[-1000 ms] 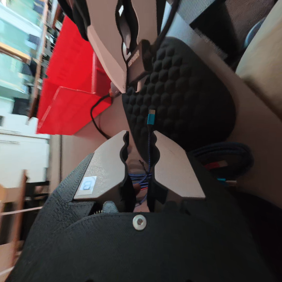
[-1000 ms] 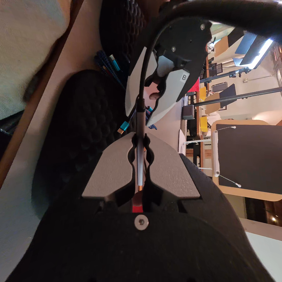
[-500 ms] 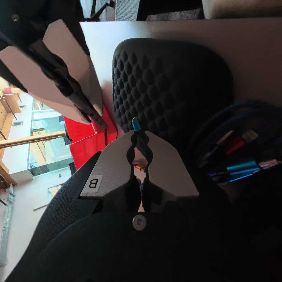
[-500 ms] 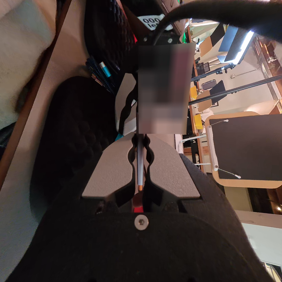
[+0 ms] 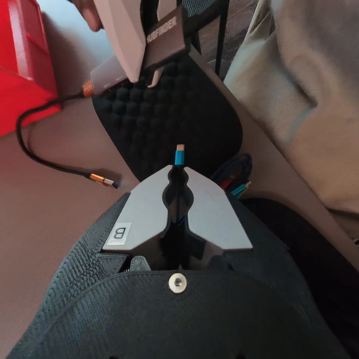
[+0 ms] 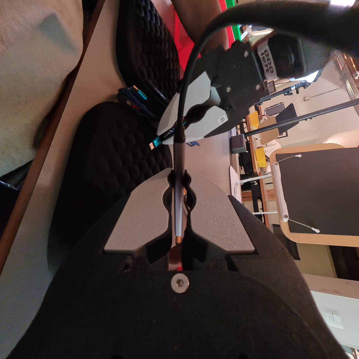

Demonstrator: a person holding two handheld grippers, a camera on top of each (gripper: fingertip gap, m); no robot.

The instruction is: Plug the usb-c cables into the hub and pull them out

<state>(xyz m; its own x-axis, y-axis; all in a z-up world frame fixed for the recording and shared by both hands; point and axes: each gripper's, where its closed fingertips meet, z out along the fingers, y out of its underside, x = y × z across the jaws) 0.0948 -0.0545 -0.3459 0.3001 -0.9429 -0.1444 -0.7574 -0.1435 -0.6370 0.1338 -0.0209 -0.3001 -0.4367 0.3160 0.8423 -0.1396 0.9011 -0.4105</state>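
The left gripper (image 5: pixel 179 167) pinches the blue usb-c cable (image 5: pixel 179 155), plug forward at frame centre. The right gripper (image 6: pixel 179 172) clamps the grey hub (image 5: pixel 165 38), upper centre. Insertion pending: next, align plug with a port.

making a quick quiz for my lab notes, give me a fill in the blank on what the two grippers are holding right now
1. The left gripper is shut on a cable whose plug has a ____ sleeve.
2. The right gripper is clamped on the grey ____.
3. The hub's own black cord ends in a loose plug with an ____ collar, lying on the table.
4. The bin beside the table is ____.

Missing words: blue; hub; orange; red
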